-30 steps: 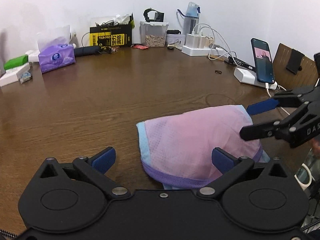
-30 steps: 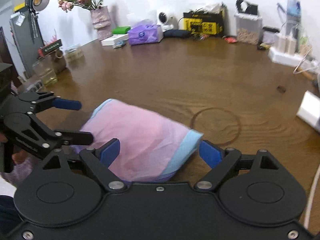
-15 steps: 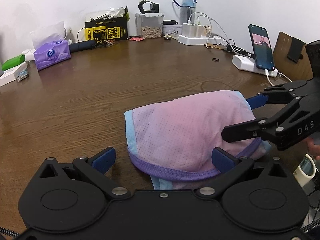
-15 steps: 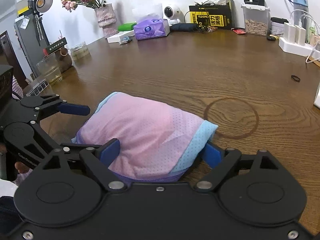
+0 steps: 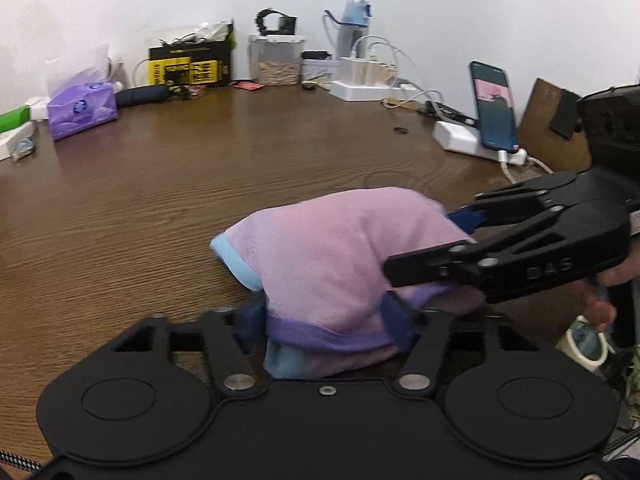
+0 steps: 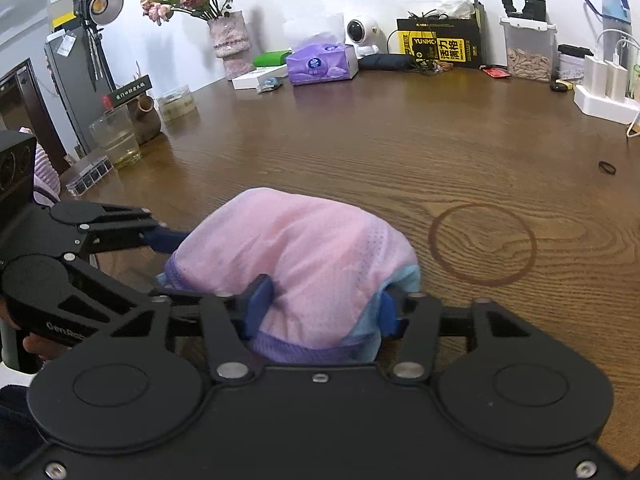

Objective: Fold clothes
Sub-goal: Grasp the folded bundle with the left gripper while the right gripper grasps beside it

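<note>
A folded pink mesh garment (image 5: 340, 248) with purple and light-blue trim lies bunched on the brown wooden table (image 5: 160, 200). My left gripper (image 5: 324, 324) is closing on its near end, and both blue pads press into the cloth. In the right wrist view the same garment (image 6: 304, 240) sits between the fingers of my right gripper (image 6: 324, 308), whose jaws are also closing with both pads dug into the fabric. Each gripper shows in the other's view: the right gripper (image 5: 432, 244) from the right, the left gripper (image 6: 168, 268) from the left.
Along the far wall stand a purple tissue box (image 5: 82, 110), a yellow-black box (image 5: 190, 66), a clear container (image 5: 276, 60), a power strip (image 5: 368, 88) and a phone on a stand (image 5: 494, 106). Glass jars (image 6: 116, 140) and a flower vase (image 6: 230, 40) stand on the left. A mug (image 5: 584, 344) sits off the table's right edge.
Both grippers' jaws have narrowed from wide open onto the garment. The cloth, flat and spread before, is now squeezed into a taller bundle.
</note>
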Demonstrator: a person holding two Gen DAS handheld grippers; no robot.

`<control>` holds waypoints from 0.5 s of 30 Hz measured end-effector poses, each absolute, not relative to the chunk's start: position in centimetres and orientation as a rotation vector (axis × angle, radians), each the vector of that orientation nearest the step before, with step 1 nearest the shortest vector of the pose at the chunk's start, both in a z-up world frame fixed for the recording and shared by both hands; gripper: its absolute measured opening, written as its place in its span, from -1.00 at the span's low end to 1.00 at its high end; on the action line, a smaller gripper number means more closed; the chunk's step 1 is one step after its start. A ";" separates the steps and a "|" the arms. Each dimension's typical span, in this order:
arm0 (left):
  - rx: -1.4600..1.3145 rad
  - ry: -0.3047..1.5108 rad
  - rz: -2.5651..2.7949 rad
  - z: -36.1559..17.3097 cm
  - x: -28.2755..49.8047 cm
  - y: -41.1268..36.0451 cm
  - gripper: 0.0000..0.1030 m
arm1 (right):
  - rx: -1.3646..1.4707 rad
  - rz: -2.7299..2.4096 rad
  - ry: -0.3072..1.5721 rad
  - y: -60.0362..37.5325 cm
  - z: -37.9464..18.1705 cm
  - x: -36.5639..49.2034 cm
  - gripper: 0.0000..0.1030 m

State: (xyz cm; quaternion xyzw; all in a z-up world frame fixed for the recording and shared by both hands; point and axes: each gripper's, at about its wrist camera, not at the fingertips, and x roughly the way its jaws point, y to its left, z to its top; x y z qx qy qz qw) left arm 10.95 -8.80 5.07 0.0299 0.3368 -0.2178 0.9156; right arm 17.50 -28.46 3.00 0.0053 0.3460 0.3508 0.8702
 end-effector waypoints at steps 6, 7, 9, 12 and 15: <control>0.072 0.677 -0.463 5.6 10.8 -9.3 -0.68 | 0.000 0.741 0.700 -28.2 3.7 17.1 -0.52; 0.070 0.678 -0.469 5.9 11.0 -9.2 -0.70 | -0.005 0.739 0.696 -28.0 3.9 17.1 -0.52; 0.079 0.670 -0.475 6.6 11.3 -9.0 -0.72 | -0.014 0.737 0.681 -27.7 4.5 17.1 -0.54; 0.107 0.643 -0.475 8.9 12.0 -8.2 -0.72 | -0.005 0.734 0.641 -27.0 6.3 17.7 -0.54; 0.168 0.600 -0.460 12.4 12.9 -7.0 -0.72 | -0.027 0.752 0.560 -25.2 9.7 18.8 -0.54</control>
